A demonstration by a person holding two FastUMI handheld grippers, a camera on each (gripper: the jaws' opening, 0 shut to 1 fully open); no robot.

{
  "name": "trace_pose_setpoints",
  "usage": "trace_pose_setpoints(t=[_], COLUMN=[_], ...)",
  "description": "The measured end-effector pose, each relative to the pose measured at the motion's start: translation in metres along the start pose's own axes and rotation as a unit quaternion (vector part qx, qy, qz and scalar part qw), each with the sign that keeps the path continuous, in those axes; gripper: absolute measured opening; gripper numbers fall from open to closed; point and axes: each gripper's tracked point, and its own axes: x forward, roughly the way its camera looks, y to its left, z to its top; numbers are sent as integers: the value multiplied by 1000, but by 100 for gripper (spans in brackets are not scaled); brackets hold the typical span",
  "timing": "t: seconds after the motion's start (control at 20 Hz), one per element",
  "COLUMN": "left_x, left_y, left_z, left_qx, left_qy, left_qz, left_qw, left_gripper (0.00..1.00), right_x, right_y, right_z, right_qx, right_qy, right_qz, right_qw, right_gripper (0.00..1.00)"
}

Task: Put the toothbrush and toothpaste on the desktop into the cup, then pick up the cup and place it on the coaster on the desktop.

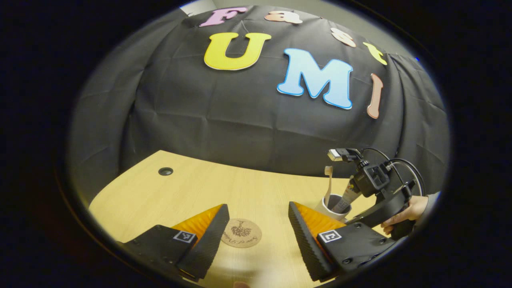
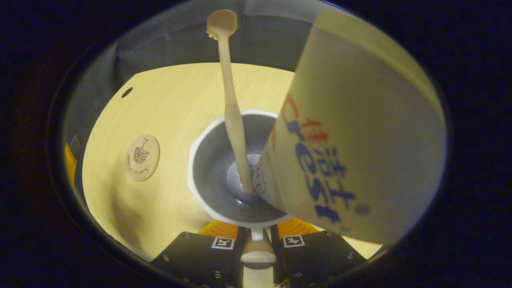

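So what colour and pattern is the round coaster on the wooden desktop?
The round coaster is light tan, cork-like, with a dark plant-like drawing at its centre; the right gripper view shows it best.

Out ahead of the fingers a pale wood-grain desk runs to a creased black cloth wall, a small round dark hole sits far left near the desk's back edge, lighting dim and warm.
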Motion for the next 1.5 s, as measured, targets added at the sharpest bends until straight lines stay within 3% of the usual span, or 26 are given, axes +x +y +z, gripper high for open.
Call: trace_pose_setpoints(t=[0.35, 0.4, 0.45, 0.55, 0.6, 1.1, 1.45, 1.5], left_x=[-19, -22, -26, -33, -37, -80, -94, -95], left_y=[32, 38, 44, 54, 61, 138, 179, 181], left_z=[4, 4, 3, 3, 2, 0, -4, -4], left_qx=[-15, -18, -20, -20, -20, -27, -43, -44], left_qy=[-6, -6, -6, -7, -7, -5, -3, -4], left_qz=[19, 22, 24, 29, 30, 55, 75, 77], left_qw=[1000, 1000, 999, 999, 999, 998, 996, 996], left_gripper=[95, 95, 95, 95, 95, 95, 95, 95], right_x=[-8, -8, -10, -11, -10, -8, -7, -7], right_y=[45, 51, 57, 72, 81, 160, 185, 184], right_z=[3, 4, 5, 8, 10, 25, 31, 30], right_qx=[-4, -5, -6, -9, -12, -32, -36, -37], right_qy=[-4, -4, -4, -7, -8, -5, -1, 2], right_qz=[33, 36, 38, 45, 47, 66, 66, 64], right_qw=[999, 999, 999, 999, 999, 997, 997, 997], right_gripper=[29, 24, 32, 24, 29, 29, 29, 24])
